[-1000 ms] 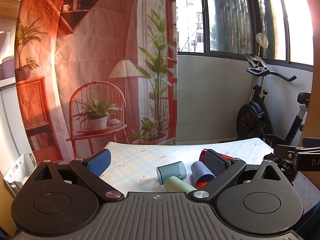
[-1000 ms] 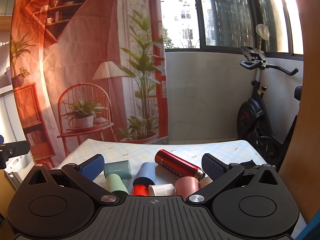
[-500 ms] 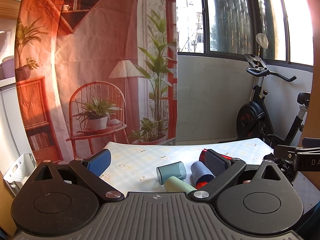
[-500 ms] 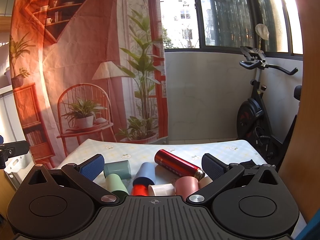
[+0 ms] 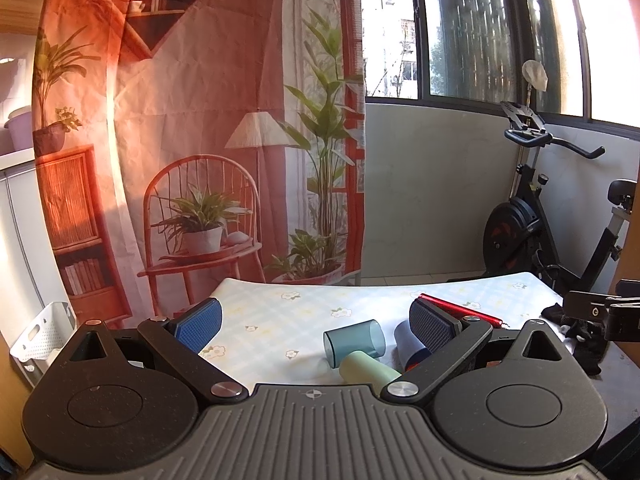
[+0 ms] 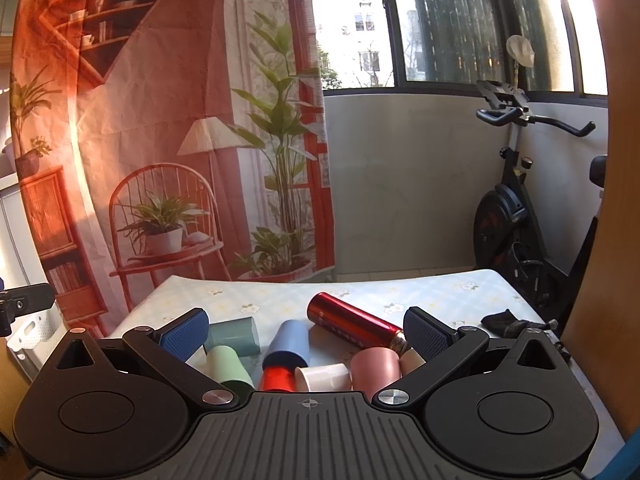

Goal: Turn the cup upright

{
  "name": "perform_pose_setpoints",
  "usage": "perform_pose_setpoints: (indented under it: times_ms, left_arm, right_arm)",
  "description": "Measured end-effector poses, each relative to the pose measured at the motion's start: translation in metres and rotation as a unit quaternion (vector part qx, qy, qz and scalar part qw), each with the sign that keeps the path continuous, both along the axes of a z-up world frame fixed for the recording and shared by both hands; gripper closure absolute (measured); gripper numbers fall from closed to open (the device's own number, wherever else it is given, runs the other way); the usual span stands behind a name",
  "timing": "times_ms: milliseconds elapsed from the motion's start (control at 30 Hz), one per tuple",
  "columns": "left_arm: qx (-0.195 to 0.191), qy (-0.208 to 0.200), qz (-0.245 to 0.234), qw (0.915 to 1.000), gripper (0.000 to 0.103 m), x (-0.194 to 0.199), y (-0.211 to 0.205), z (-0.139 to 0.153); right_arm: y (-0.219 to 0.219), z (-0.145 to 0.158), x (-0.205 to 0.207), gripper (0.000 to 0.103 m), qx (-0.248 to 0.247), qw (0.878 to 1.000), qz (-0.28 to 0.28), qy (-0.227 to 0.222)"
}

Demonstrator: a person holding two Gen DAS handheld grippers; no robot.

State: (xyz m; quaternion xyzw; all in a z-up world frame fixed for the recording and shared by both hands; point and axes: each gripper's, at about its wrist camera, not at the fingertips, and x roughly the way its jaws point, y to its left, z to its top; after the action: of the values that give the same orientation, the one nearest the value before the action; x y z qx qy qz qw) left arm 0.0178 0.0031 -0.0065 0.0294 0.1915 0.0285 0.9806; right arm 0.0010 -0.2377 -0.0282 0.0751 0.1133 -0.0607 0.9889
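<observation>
Several cups lie on their sides on the flowered tablecloth: a teal cup, a pale green cup, a blue cup, a red cup, a white cup and a pink cup. A red flask lies behind them. My right gripper is open and empty above the cluster. My left gripper is open and empty, with the teal cup, green cup and blue cup toward its right finger.
A black cloth item lies at the table's right edge. An exercise bike stands behind the table on the right. A printed backdrop hangs behind. A white basket sits left of the table.
</observation>
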Motion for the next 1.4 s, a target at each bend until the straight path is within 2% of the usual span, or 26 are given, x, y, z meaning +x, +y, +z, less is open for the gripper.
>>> perform_pose_setpoints:
  times_ms: [233,400,867,1067,1400]
  left_arm:
    - [-0.003,0.026,0.032,0.9992,0.002,0.041,0.025,-0.017]
    - [-0.006,0.039,0.031,0.9987,0.002,0.07,0.038,-0.03]
    - [-0.019,0.079,-0.019,0.9965,0.006,0.151,0.041,-0.076]
    - [-0.007,0.094,-0.04,0.9947,0.007,0.178,0.034,-0.095]
    - [-0.027,0.122,-0.078,0.989,0.008,0.239,0.031,-0.132]
  right_arm:
    - [-0.01,-0.022,0.036,0.0,0.017,1.0,-0.018,0.01]
    - [-0.016,-0.039,0.062,0.0,0.018,0.999,-0.03,0.023]
    - [-0.039,-0.078,0.114,0.0,0.024,0.996,-0.062,0.066]
    - [-0.05,-0.086,0.124,0.0,0.031,0.994,-0.072,0.073]
    - [-0.059,-0.098,0.138,0.0,0.037,0.992,-0.073,0.092]
